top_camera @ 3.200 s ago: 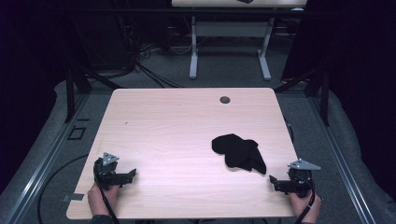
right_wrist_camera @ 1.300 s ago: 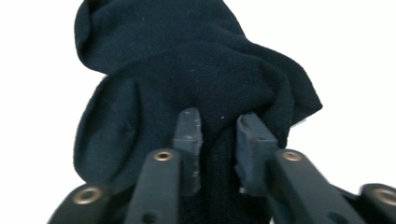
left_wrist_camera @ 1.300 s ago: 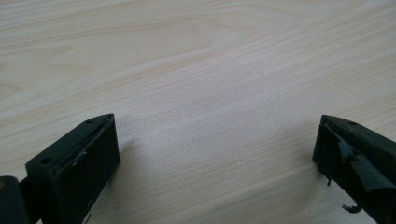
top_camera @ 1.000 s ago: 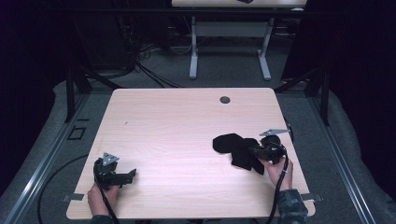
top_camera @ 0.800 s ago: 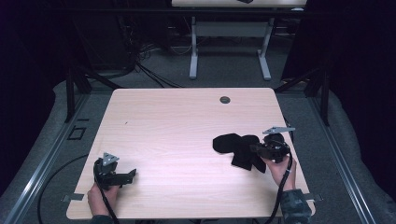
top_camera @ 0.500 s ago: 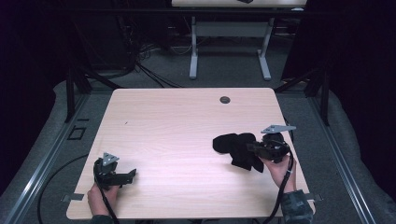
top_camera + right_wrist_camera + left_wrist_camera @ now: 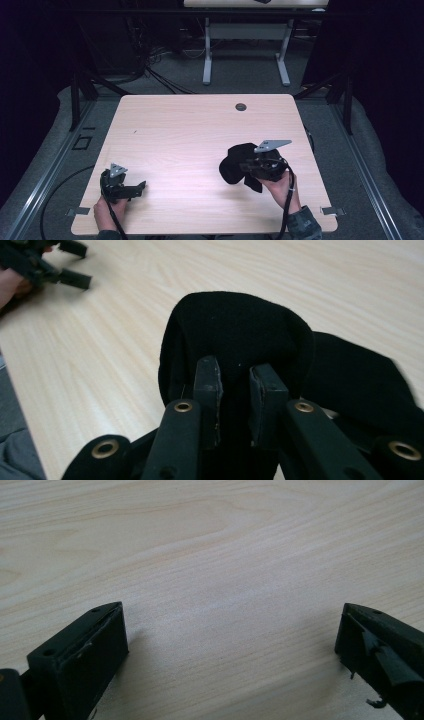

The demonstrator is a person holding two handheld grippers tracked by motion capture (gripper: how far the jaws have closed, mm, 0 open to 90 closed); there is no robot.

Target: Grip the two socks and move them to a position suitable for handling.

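Note:
A black cloth (image 7: 234, 164) lies on the right half of the light wooden table (image 7: 190, 135). My right gripper (image 7: 246, 167) is shut on a fold of it and holds that part raised off the wood. In the right gripper view the cloth (image 7: 240, 325) bulges over the two pads, and the right gripper (image 7: 235, 372) pinches it between them. My left gripper (image 7: 137, 187) rests near the front left edge, open, with nothing in it. The left gripper (image 7: 232, 617) has bare wood between its wide-set jaws. It is also at the top left of the right gripper view, left gripper (image 7: 65, 265).
A small round grommet hole (image 7: 241, 106) sits near the table's far edge. A second table's white legs (image 7: 207, 55) and loose cables (image 7: 155, 70) stand on the grey floor behind. Metal rails run along both sides of the table.
My right gripper has moved left and up with the cloth's right part in it, so the cloth now folds over itself. The left gripper has stayed still.

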